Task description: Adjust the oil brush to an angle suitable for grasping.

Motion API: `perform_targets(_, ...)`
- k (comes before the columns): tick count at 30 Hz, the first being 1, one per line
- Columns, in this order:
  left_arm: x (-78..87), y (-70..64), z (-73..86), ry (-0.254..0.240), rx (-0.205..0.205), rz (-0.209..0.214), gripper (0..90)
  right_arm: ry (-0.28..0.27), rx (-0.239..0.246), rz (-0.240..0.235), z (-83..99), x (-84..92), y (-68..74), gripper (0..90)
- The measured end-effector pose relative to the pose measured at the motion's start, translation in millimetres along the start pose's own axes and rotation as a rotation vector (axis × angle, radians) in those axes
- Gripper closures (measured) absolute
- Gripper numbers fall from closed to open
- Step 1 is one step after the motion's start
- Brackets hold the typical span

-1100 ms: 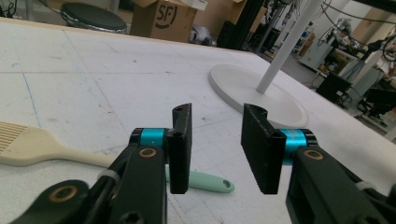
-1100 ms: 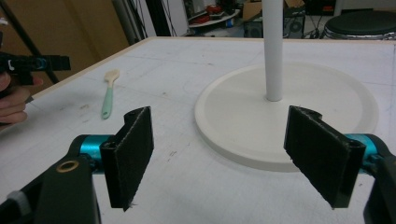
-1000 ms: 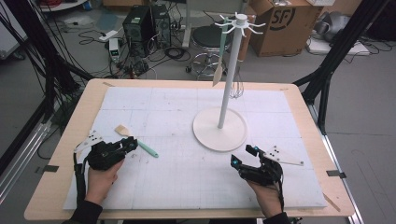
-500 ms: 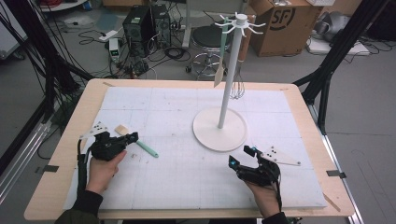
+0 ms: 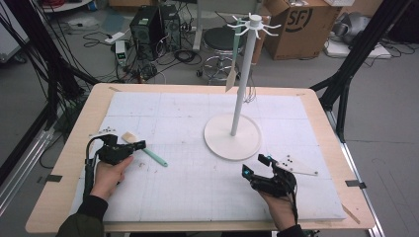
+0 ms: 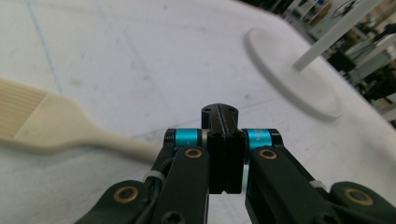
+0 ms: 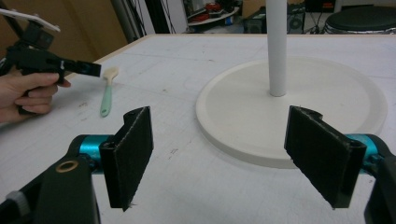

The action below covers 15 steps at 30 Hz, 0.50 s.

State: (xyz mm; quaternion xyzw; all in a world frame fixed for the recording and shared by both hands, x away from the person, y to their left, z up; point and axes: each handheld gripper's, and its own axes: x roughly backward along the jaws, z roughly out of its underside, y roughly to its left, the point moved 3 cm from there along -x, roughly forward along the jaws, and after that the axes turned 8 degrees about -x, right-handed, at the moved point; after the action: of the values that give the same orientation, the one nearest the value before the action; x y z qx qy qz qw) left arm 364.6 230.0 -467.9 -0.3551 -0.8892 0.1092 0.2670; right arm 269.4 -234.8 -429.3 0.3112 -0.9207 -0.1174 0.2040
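L claw shut, empty, over brush neck. R claw wide open, empty, near stand. Advise: reopen L, straddle handle, clamp squarely.

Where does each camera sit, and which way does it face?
High view: above the person's table edge, looking forward and down; both hands, left gripper, right gripper.
Left gripper view: on that gripper, past shut jaws to the brush.
Right gripper view: past open jaws to the stand.
All share brush and stand.
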Motion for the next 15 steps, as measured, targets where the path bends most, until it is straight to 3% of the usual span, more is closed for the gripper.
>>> perform_targets(1, 0.6, 0.9, -1.8, -0.003, 0.001, 0.002, 90.0, 0.004, -0.002, 0.001, 0.3, -0.1, -0.1, 23.3)
perform_targets(3, -0.9, 3.1, -6.1, 0.042, -0.023, -0.035, 90.0, 0.004, -0.003, 0.005, 0.9, -0.3, -0.6, 23.4)
perform_targets(6, -1.8, 3.1, -12.7, 0.033, -0.033, -0.024, 90.0, 0.006, -0.006, 0.005, 1.6, -0.7, -0.7, 23.5)
perform_targets(10, -5.2, 10.6, -7.9, 0.061, 0.002, -0.024, 90.0, 0.004, -0.009, 0.005, 1.5, 0.3, -1.3, 23.5)
perform_targets(13, -6.6, 9.7, -9.3, 0.043, -0.008, -0.01, 90.0, 0.002, -0.018, 0.009, 1.5, 1.0, -1.7, 23.6)
perform_targets(15, -8.9, 13.6, -7.4, 0.064, 0.008, -0.033, 90.0, 0.0, -0.014, 0.009, 1.3, 1.2, -2.4, 23.6)
